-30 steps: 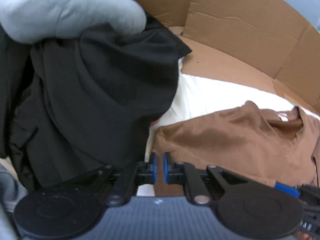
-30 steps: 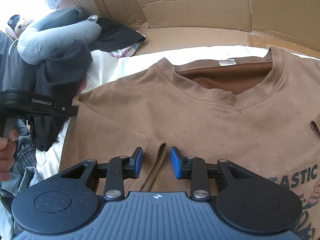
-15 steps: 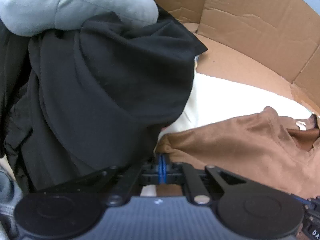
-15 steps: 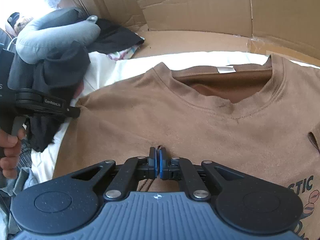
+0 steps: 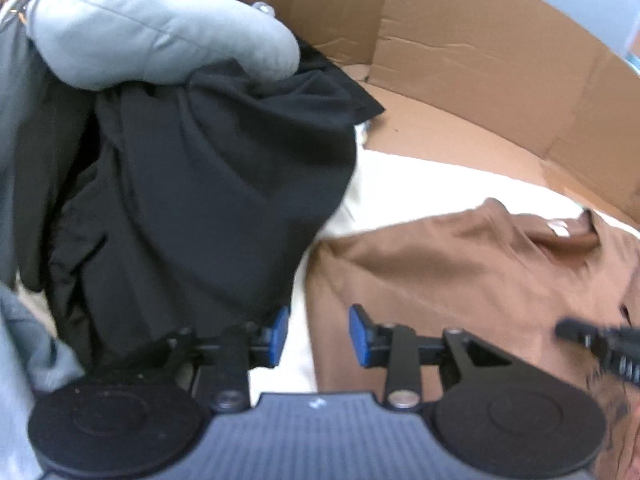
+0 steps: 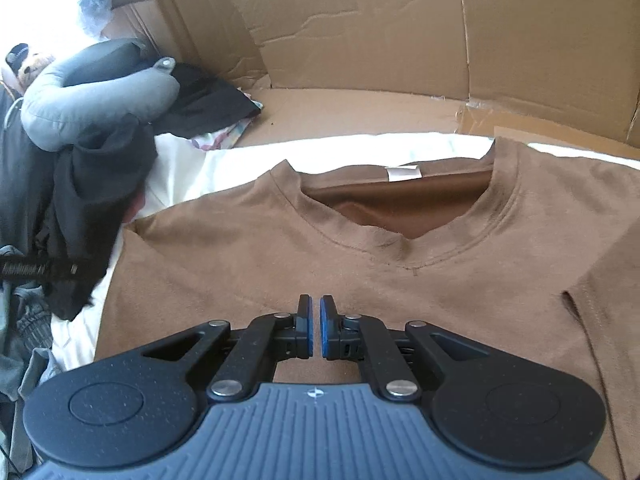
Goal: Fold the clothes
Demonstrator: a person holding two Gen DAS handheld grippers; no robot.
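Blue pads on your right gripper stood all but together, a thin slit between them and no fabric visibly caught there; it hung low over the chest of the brown shirt, probably because you had just pinched and let go of the cloth there to smooth it. Your left gripper was opening, its pads clear of everything, with the shirt's edge and the white sheet showing through the gap. That suits a release: the shoulder edge looked set where you wanted it.

The shirt lay face up and flat on the sheet, collar away from you, label showing inside the neck, one sleeve spread at your right. Laid out square like that, it seemed ready for a first fold, none of which had been made.

Beyond the left gripper, the black clothes were heaped beside the shirt, apparently waiting their turn, with a grey pillow resting on top. Cardboard walls ringed the far side, likely to bound the work area.
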